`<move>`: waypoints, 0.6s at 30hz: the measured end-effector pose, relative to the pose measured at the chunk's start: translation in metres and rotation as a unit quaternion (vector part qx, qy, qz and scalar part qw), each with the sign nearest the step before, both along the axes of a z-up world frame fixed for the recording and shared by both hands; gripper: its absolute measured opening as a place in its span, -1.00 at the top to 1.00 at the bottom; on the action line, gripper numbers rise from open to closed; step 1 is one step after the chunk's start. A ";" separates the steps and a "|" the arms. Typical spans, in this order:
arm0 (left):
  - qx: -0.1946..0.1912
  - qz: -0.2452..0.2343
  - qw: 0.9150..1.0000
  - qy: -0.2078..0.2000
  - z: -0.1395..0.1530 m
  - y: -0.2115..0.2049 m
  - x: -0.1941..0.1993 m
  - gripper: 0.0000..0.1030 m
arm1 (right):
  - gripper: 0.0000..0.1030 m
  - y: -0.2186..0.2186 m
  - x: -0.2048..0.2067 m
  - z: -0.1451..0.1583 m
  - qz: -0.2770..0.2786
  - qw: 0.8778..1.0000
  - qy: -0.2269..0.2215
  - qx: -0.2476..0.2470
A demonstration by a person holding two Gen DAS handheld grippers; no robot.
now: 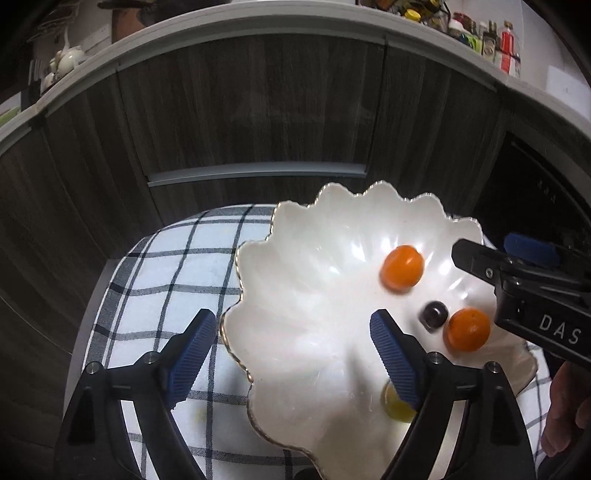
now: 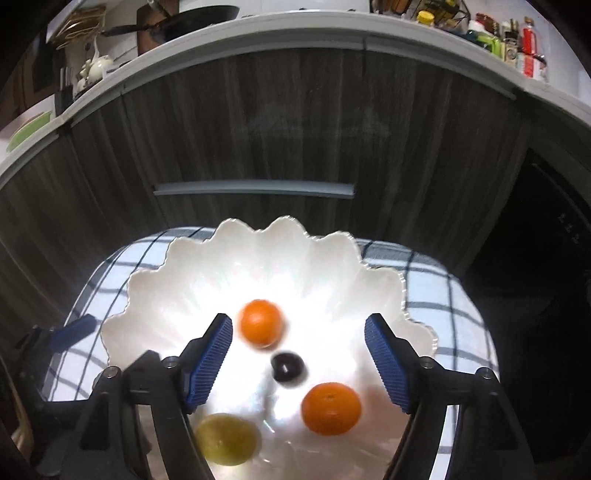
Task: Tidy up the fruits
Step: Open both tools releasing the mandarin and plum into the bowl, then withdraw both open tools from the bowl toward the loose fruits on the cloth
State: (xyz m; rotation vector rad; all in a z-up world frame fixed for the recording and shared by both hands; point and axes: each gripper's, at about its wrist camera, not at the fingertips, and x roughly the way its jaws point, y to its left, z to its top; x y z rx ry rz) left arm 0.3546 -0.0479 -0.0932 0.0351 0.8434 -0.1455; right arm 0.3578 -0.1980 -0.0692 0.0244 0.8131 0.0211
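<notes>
Dark wood-grain cabinets [image 2: 295,122] fill the background under a pale worktop edge [image 1: 258,22], on which bottles and jars [image 2: 517,40] stand at the far right and a dark pan [image 2: 192,18] sits at the far left. Below them a small bench is covered by a white cloth with dark blue checks [image 1: 166,266].

On the cloth stands a wide white bowl with a scalloped rim [image 1: 255,243], gold-edged where the left wrist view shows it. Four fruits lie loose inside it. One orange fruit [image 2: 261,325] rests toward the middle, slightly blurred. A second orange fruit [image 2: 330,408] lies nearer the camera and to the right. Between the two, just beside the nearer one, sits a small dark round fruit [image 2: 287,369]. A yellow-green fruit [image 2: 227,437], also blurred, lies at the near left of the bowl.

The left tongs [image 1: 291,354] stand wide and released, one blue pad [image 1: 192,354] over the cloth outside the bowl, the other over the bowl's near side, partly covering the yellow-green fruit. The right tongs [image 2: 297,358] are likewise spread and grip nothing; they hang above the bowl, with the dark fruit and the nearer orange fruit lying in the gap below them, untouched. A hand [image 1: 565,417] shows at the right edge of the left wrist view.
</notes>
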 end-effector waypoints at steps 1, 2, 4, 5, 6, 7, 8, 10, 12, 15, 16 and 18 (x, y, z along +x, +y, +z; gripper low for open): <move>-0.002 0.000 1.000 -0.002 0.003 0.001 -0.001 -0.67 | -0.46 -0.001 -0.001 0.001 -0.001 1.000 0.000 0.001; -0.002 0.000 1.000 -0.005 0.005 0.001 -0.002 -0.69 | -0.46 -0.003 -0.002 0.003 -0.002 1.000 -0.001 0.002; 0.003 -0.002 1.000 -0.012 0.009 -0.001 -0.006 -0.73 | -0.46 -0.004 -0.004 0.006 -0.004 1.000 -0.003 0.002; 0.005 -0.003 1.000 -0.015 0.011 -0.001 -0.007 -0.74 | -0.46 -0.004 -0.006 0.008 -0.005 1.000 -0.005 0.003; 0.006 -0.002 1.000 -0.018 0.013 -0.001 -0.009 -0.76 | -0.46 -0.004 -0.007 0.010 -0.005 1.000 -0.006 0.004; 0.006 -0.002 1.000 -0.020 0.015 -0.001 -0.010 -0.78 | -0.46 -0.004 -0.009 0.012 -0.005 1.000 -0.008 0.004; 0.005 -0.001 1.000 -0.021 0.017 -0.001 -0.012 -0.79 | -0.46 -0.004 -0.012 0.015 -0.006 1.000 -0.011 0.004; 0.005 -0.002 1.000 -0.024 0.021 0.000 -0.015 -0.79 | -0.46 -0.003 -0.015 0.019 -0.006 1.000 -0.015 0.004; 0.007 -0.004 1.000 -0.026 0.024 0.001 -0.019 -0.79 | -0.46 -0.002 -0.022 0.023 -0.007 1.000 -0.020 0.004; 0.002 0.000 1.000 -0.029 0.030 0.005 -0.026 -0.87 | -0.46 -0.002 -0.031 0.029 -0.013 1.000 -0.028 0.002; -0.001 0.004 0.999 -0.031 0.033 0.007 -0.030 -0.91 | -0.46 -0.003 -0.034 0.031 -0.015 0.999 -0.030 0.002; -0.002 0.007 0.999 -0.035 0.036 0.010 -0.035 -0.92 | -0.46 -0.003 -0.039 0.034 -0.017 0.999 -0.031 0.003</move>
